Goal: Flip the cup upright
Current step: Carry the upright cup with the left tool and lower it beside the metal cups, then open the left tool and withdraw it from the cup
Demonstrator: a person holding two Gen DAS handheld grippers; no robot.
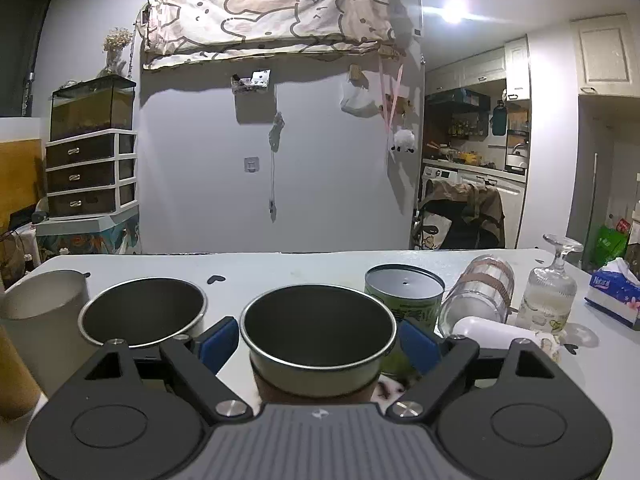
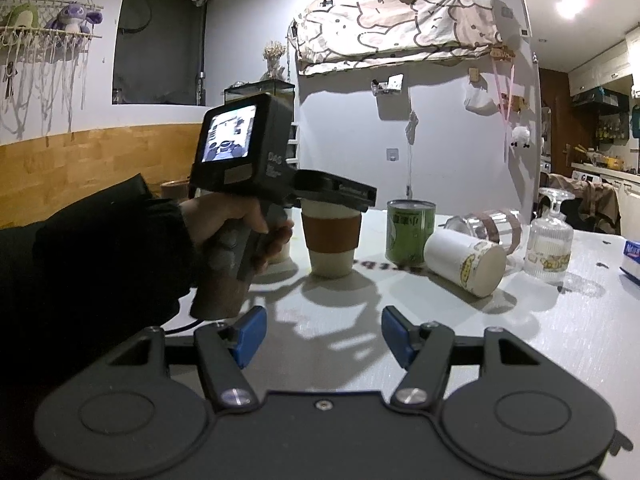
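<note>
A paper cup with a brown sleeve (image 1: 316, 344) stands upright on the white table (image 1: 280, 268), its dark mouth open upward. My left gripper (image 1: 318, 344) straddles its rim with both blue pads close beside it; I cannot tell whether they press on it. In the right wrist view the same cup (image 2: 331, 236) stands under the left gripper's body (image 2: 280, 176). My right gripper (image 2: 322, 338) is open and empty above the near table. A white cartoon-print cup (image 2: 464, 258) lies on its side.
A second dark-lined cup (image 1: 144, 312) and a beige cup (image 1: 44, 308) stand at left. A green can (image 1: 404, 292), a glass jar on its side (image 1: 480, 292), an inverted stemmed glass (image 1: 550, 292) and a tissue box (image 1: 614, 294) sit at right.
</note>
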